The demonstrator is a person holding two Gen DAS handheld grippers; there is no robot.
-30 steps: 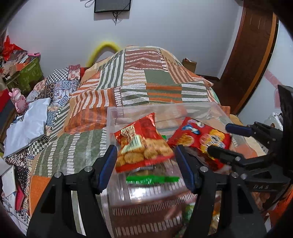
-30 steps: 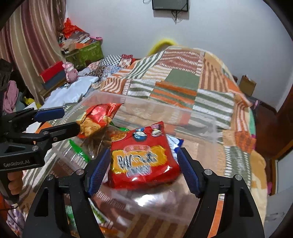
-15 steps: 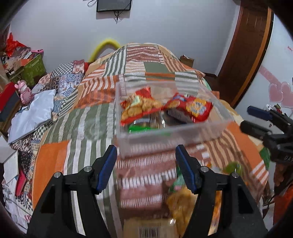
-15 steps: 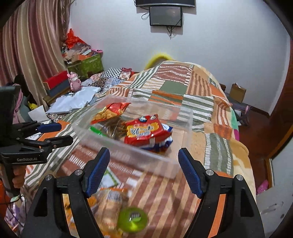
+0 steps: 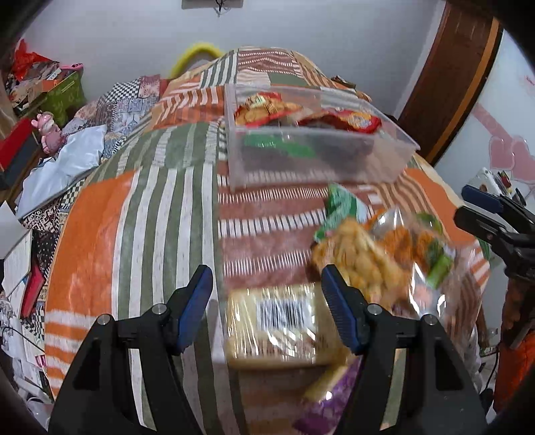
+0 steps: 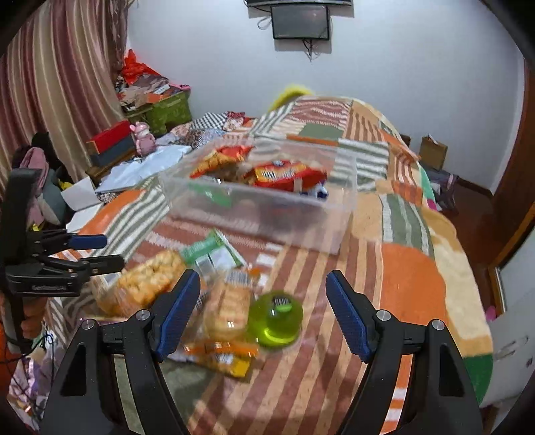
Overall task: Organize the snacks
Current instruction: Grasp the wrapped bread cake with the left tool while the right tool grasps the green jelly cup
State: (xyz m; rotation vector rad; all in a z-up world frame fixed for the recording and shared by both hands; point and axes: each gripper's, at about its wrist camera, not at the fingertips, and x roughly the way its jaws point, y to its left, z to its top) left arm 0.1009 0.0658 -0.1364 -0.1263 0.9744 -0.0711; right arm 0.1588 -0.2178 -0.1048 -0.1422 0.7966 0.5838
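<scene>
Grippers angle downward over the bed: left gripper and right gripper both gape, holding nothing. Loose snacks lie beneath; clear bin beyond. Only the right view shows a green tub.

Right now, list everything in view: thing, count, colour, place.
Bin: one, clear, on the bedspread.
Snack packs: at least two, red, in the bin.
Loose snack bags: several, mostly orange and yellow, on the bedspread, nearer than the bin.
Round tub: one, green, beside them.
Barcoded pack: one, tan, nearest.
Screen: one, dark, on the wall.
Left gripper: open, empty.
Right gripper: open, empty.
</scene>
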